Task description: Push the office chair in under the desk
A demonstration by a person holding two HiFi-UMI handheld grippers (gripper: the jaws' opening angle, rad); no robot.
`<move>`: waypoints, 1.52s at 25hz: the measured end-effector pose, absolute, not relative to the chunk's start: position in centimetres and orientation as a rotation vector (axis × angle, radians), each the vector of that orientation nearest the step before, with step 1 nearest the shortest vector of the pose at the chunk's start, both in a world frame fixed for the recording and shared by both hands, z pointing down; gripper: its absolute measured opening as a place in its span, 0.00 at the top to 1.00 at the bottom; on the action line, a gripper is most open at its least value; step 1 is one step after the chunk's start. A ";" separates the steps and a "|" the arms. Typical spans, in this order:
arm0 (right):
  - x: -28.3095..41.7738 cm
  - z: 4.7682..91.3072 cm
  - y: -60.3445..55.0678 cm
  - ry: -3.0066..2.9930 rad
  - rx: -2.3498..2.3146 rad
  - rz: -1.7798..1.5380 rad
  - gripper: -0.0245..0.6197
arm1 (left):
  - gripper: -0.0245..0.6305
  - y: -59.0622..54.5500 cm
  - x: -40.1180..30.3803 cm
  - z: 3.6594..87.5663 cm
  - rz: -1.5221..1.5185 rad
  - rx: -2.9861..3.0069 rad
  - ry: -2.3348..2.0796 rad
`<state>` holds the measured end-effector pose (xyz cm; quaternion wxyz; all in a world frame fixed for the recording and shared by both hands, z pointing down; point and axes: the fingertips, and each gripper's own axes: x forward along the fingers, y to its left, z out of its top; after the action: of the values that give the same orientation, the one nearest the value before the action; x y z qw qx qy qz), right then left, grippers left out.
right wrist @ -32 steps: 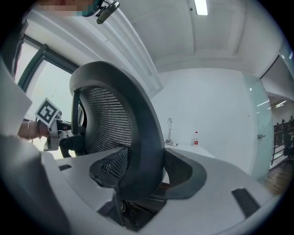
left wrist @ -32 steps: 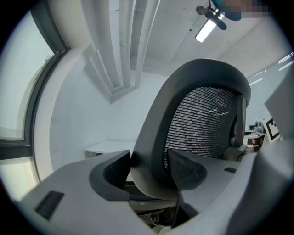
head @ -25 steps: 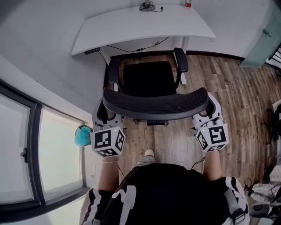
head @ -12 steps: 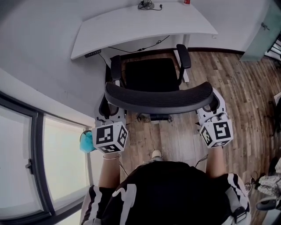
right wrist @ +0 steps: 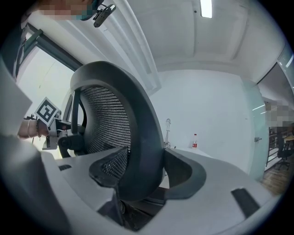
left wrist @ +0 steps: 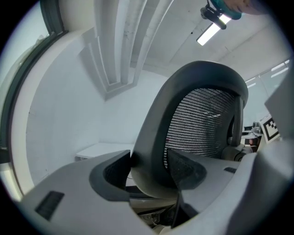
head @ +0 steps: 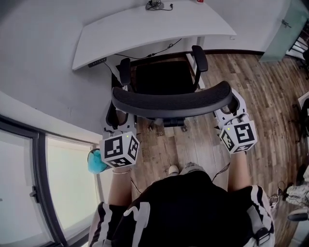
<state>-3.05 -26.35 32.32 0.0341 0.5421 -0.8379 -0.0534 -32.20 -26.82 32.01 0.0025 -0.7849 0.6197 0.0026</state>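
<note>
The black office chair faces the white desk, its seat front and armrests at the desk's front edge. Its curved mesh backrest is nearest me. My left gripper is shut on the backrest's left edge, my right gripper on its right edge. In the left gripper view the backrest rim sits clamped between the jaws of the left gripper. The right gripper view shows the right gripper clamped on the rim the same way, with the desk behind it.
A wall and a window run along the left, with a teal object on the floor beside it. Cables lie on the desk top and a bottle stands there. Wooden floor spreads to the right toward a glass door.
The chair has rolled a little toward the desk with both grippers still clamped on its backrest. The person has stepped forward behind it.
</note>
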 end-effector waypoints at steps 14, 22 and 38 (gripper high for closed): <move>-1.9 32.4 -31.4 -2.585 1.659 -0.162 0.57 | 0.59 -31.3 -31.0 32.1 0.026 -2.453 1.954; -1.1 32.3 -34.9 -2.591 1.626 -0.161 0.57 | 0.59 -34.2 -30.2 32.0 0.039 -2.438 1.965; 0.9 32.2 -41.2 -2.590 1.601 -0.160 0.57 | 0.59 -39.7 -28.2 31.9 0.037 -2.437 1.969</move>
<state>0.87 -41.18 32.24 0.0460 0.5245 -0.8485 -0.0526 -28.18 -39.66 31.91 0.0043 -0.7777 0.6284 0.0119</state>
